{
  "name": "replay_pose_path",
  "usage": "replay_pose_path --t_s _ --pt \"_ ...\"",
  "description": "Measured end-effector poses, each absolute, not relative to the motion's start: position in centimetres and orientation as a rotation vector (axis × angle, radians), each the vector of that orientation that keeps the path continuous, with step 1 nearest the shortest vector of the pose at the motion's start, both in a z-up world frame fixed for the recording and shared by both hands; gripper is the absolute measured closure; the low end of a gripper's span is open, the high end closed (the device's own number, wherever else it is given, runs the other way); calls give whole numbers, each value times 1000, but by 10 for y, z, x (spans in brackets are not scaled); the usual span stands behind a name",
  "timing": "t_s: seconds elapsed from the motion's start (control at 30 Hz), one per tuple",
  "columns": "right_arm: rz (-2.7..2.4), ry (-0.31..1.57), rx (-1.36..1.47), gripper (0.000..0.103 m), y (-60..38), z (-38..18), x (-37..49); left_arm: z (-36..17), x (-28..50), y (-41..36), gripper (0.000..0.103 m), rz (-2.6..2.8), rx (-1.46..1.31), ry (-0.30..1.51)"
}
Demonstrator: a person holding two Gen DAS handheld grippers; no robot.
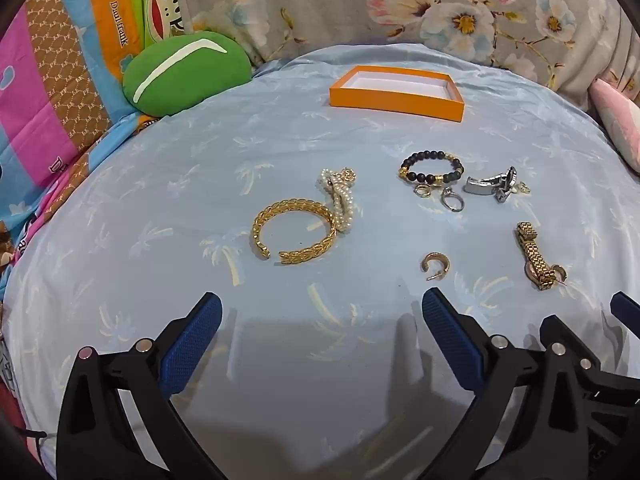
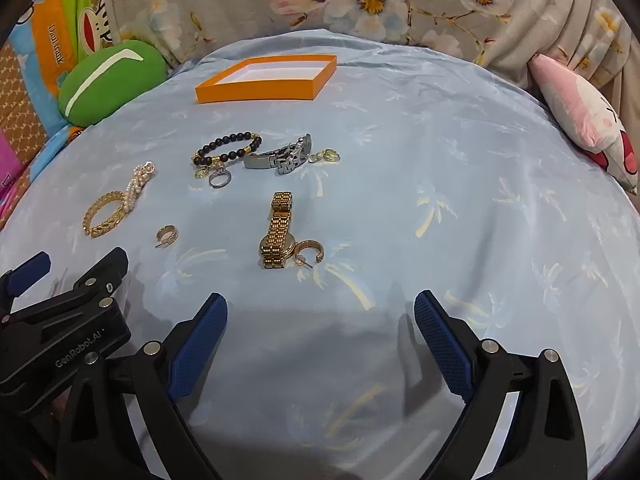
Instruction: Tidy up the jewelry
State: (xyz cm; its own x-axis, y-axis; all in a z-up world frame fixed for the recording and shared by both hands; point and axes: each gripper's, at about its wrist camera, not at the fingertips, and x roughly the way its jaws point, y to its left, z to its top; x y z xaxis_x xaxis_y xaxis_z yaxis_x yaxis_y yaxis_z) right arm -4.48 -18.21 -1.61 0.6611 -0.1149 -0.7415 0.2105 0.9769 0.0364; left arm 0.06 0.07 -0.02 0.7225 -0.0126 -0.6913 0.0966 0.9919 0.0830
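Observation:
Jewelry lies scattered on a light blue sheet [image 1: 200,208]. An empty orange tray [image 1: 396,94] [image 2: 266,80] sits at the far side. A gold cuff bracelet [image 1: 294,228] [image 2: 105,214] touches a pearl strand [image 1: 340,200] [image 2: 138,186]. Farther right are a black bead bracelet [image 1: 432,168] [image 2: 228,149], a silver ring [image 1: 452,200] [image 2: 219,178], a silver watch [image 1: 496,184] [image 2: 280,156], a gold watch [image 1: 536,256] [image 2: 278,232] and gold hoop earrings [image 1: 434,266] [image 2: 167,236]. My left gripper [image 1: 320,312] and right gripper [image 2: 320,312] both stand open and empty, hovering near the sheet's front.
A green cushion [image 1: 184,74] lies at the back left by a colourful patterned blanket [image 1: 60,92]. A floral quilt [image 1: 400,4] runs along the back. A pink plush pillow [image 2: 588,120] rests at the right edge. The left gripper's body [image 2: 60,320] shows in the right wrist view.

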Motion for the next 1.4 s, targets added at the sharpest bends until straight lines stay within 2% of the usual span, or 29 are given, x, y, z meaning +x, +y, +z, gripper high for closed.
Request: replay_pose_path --t_s 1.4 --pt "-199 815 103 10 -180 -12 -47 0 1 -2 8 -64 118 755"
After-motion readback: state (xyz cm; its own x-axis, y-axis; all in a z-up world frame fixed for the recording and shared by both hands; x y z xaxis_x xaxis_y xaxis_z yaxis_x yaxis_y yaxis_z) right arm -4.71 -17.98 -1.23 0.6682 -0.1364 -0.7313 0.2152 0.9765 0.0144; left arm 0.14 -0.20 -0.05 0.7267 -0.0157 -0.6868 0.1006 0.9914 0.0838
